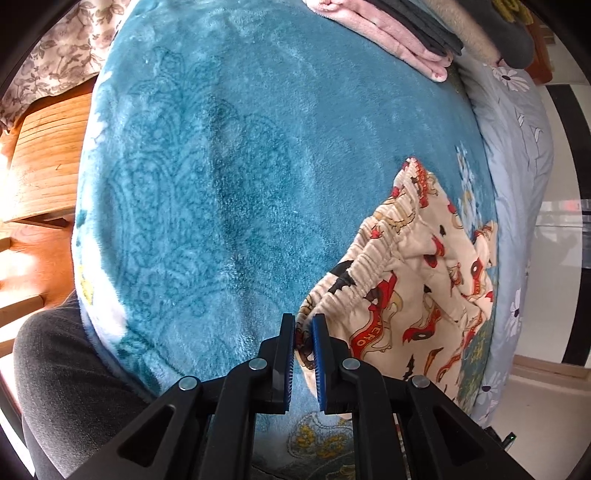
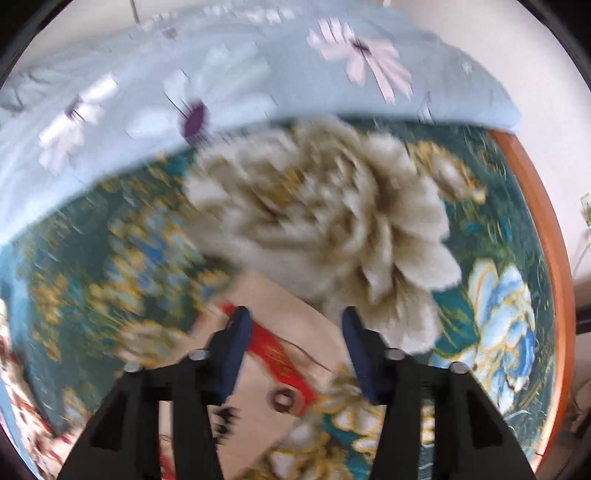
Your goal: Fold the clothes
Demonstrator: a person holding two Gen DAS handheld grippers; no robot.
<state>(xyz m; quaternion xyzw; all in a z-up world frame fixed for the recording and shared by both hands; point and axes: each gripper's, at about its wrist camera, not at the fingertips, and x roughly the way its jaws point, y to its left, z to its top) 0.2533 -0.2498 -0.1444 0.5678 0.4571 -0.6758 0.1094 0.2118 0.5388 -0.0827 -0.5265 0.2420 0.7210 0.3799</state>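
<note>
- The cream printed shorts with red and black figures and a gathered elastic waistband (image 1: 406, 280) lie on the teal plush blanket with a pale floral border (image 1: 240, 166), toward its right side; the near waistband end runs between the fingers of the left gripper (image 1: 303, 363).
- Left gripper: jaws narrow, with a sliver of waistband cloth between the blue pads. Whether they actually pinch it cannot be told. Risk: a shallow bite on bunched elastic may slip once the cloth is lifted.
- Right gripper (image 2: 295, 354): jaws wide, holding nothing, hanging over a corner of the shorts (image 2: 280, 332). This view is motion-blurred, so the edge position is uncertain; closing here could miss the cloth or catch the blanket pile as well.
- Uneven holds would skew any fold.
- A stack of folded pink and dark grey garments (image 1: 399, 33) sits well apart at the far edge; dragging the blanket could disturb it.
</note>
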